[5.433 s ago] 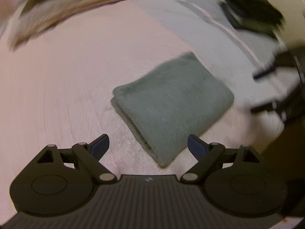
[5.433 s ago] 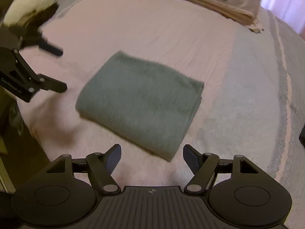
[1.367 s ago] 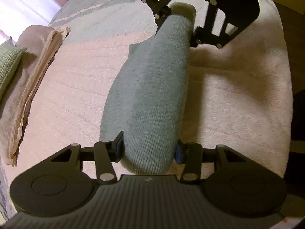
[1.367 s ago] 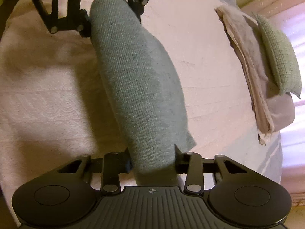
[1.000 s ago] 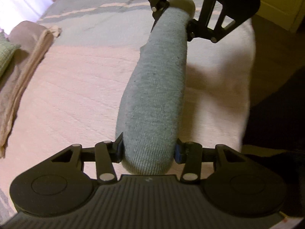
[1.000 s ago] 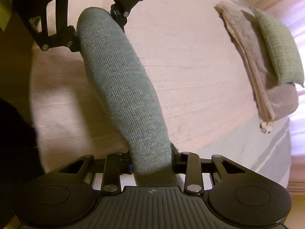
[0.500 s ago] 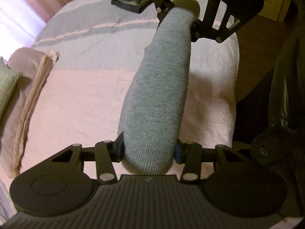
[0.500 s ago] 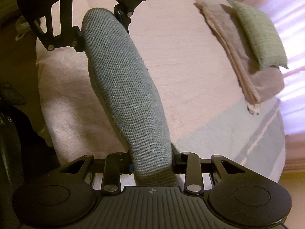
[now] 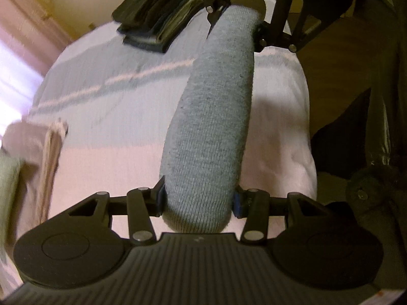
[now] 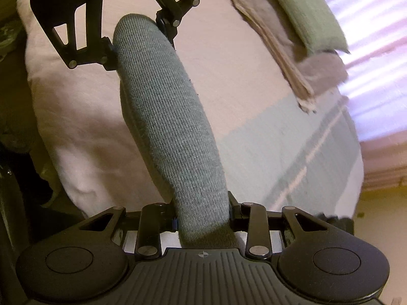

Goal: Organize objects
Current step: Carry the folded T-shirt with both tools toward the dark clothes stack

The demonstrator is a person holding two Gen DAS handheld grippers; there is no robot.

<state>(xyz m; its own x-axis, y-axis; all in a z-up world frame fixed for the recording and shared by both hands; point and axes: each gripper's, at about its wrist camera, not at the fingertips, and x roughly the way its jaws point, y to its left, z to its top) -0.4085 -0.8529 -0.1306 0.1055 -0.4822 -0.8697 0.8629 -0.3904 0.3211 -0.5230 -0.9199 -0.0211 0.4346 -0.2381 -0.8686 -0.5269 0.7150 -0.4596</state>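
Note:
A folded grey-green towel [image 9: 211, 117] hangs lifted above the bed, stretched between both grippers. My left gripper [image 9: 198, 200] is shut on its near end in the left wrist view, and the right gripper [image 9: 236, 17] clamps the far end at the top. In the right wrist view the same towel [image 10: 165, 117] runs from my right gripper [image 10: 203, 218], shut on it, up to the left gripper [image 10: 142, 35] at the top left. The towel's lower side is hidden.
The bed [image 9: 106, 117] has a pink quilt and a pale grey-blue striped blanket [image 10: 292, 150]. A stack of dark folded clothes [image 9: 157, 23] lies at its far end. A beige cloth and a green pillow [image 10: 305, 12] lie near the window. Dark floor borders the bed's edge.
Both grippers have carried the towel, held at both ends, along the bed toward the striped blanket and the dark stack. 5.4 s ago it lay flat and both grippers were open.

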